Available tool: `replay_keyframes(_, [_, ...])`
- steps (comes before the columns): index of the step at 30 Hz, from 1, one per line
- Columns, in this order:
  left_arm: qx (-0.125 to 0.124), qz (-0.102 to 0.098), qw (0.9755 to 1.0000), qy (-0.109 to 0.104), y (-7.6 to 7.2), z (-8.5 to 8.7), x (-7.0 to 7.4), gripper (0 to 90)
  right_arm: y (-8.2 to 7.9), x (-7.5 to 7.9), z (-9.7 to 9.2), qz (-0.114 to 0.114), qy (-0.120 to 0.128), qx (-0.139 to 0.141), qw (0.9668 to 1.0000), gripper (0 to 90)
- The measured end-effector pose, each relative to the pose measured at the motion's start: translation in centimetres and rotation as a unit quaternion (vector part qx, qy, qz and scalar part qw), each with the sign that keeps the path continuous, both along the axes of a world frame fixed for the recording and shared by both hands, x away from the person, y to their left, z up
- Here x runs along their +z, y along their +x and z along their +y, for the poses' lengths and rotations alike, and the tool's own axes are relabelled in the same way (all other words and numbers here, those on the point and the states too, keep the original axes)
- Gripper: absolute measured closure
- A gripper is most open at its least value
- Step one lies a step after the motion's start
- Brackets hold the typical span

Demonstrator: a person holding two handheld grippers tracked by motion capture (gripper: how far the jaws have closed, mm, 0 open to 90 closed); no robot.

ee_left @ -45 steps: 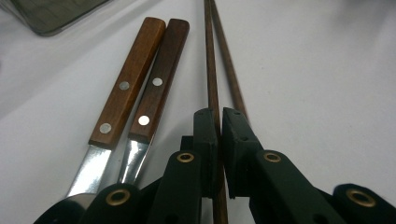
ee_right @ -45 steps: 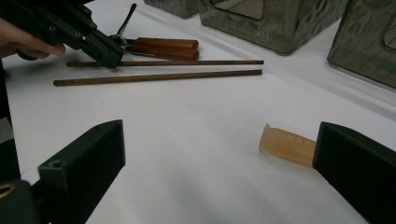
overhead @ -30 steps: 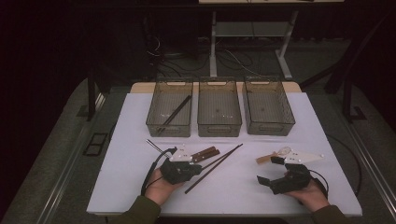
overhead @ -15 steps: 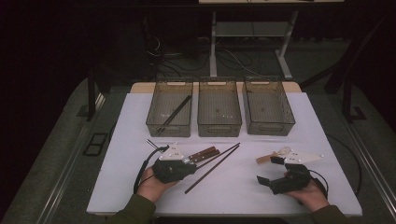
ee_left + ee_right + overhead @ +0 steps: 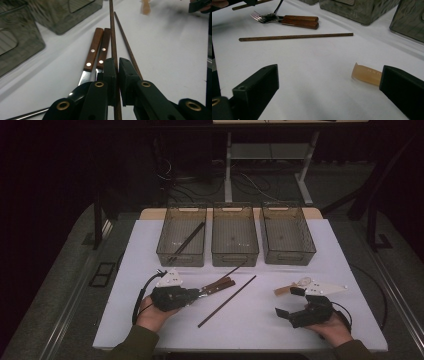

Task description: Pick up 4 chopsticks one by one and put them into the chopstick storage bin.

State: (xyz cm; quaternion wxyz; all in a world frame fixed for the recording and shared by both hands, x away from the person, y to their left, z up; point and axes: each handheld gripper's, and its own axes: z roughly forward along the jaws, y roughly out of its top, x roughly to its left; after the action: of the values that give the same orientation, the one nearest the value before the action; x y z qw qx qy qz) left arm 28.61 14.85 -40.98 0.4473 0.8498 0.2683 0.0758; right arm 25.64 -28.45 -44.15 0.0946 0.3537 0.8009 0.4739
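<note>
Left gripper view: our left gripper (image 5: 117, 72) pinches a chopstick (image 5: 112, 37); next we carry it to the left bin (image 5: 181, 237). Right gripper (image 5: 329, 82) spread.

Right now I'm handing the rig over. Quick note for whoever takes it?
Left tool: shut on a dark chopstick, lifted above the two wood-handled forks.
Right tool: open, holding nothing, beside a tan plastic handle.
Done: one chopstick lies in the left bin.
Left: bin the held chopstick, then the second chopstick on the white mat, the forks and the tan piece. Middle bin and right bin look empty.
</note>
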Motion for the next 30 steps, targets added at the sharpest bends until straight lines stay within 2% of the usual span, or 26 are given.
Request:
replay_keyframes(17, [0.041,-0.011,0.9991,-0.01,0.5,2.4,0.5,84.5,0.0,0.1,0.0,-0.001,0.002,-0.003,1.0,2.3])
replay_keyframes(30, [0.083,-0.014,0.9959,-0.032,1.2,5.0,0.8,84.5,0.0,0.1,0.0,-0.002,0.001,-0.004,1.0,2.3])
